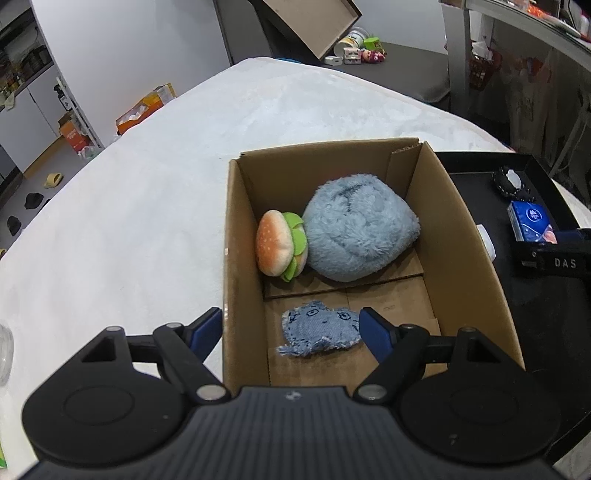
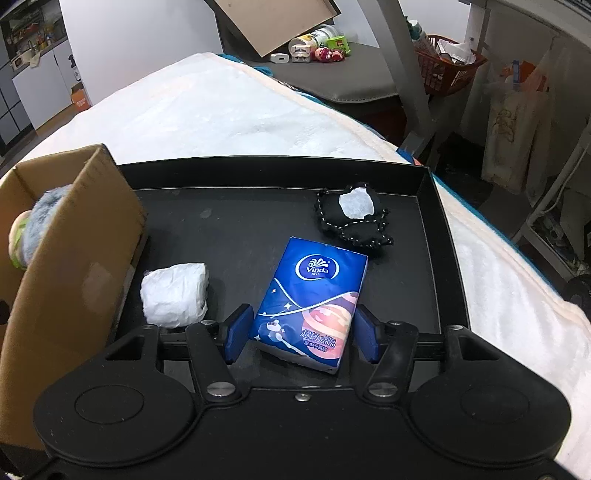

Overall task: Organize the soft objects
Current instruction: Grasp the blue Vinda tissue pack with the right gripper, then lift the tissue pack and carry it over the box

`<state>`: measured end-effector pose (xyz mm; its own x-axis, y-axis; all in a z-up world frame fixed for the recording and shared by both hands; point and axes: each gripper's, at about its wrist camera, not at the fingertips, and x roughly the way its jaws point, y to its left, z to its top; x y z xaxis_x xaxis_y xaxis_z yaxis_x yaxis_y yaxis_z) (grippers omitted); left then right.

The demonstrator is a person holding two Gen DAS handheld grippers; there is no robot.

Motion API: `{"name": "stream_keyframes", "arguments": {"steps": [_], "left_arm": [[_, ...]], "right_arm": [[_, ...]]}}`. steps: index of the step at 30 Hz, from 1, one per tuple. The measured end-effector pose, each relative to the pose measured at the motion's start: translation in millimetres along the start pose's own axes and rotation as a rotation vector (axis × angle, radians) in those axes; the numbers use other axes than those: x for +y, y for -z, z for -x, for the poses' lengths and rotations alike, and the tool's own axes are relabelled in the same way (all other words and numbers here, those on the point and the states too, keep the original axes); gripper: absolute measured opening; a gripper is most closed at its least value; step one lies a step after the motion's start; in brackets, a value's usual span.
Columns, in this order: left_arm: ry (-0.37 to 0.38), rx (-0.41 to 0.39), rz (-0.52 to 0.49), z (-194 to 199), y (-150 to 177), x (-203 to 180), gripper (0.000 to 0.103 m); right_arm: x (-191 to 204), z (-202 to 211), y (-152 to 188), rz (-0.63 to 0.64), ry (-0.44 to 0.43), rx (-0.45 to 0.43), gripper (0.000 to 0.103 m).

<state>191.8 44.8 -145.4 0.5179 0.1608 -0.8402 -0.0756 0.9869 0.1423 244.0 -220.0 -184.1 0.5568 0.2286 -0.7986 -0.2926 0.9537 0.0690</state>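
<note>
An open cardboard box on the white blanket holds a fluffy blue plush, a burger plush and a flat denim toy. My left gripper hovers open over the box's near end. Its left finger is outside the left wall and its right finger is beside the denim toy. Right of the box is a black tray. In it lie a blue tissue pack, a white wad and a black stitched soft toy. My right gripper has its blue pads against both long sides of the tissue pack.
The white blanket spreads left of and behind the box. Beyond the bed a grey bench carries bottles and small toys under a leaning cardboard lid. A red basket stands at the far right.
</note>
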Motion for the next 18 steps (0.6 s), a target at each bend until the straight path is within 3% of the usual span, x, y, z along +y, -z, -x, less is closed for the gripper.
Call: {"name": "stream_keyframes", "arguments": {"steps": [18], "left_arm": [[0.042,-0.047,0.059,16.8,10.2,22.1,0.079]], "right_arm": [[32.7,60.1,-16.5,0.088,-0.017,-0.133,0.057]]}}
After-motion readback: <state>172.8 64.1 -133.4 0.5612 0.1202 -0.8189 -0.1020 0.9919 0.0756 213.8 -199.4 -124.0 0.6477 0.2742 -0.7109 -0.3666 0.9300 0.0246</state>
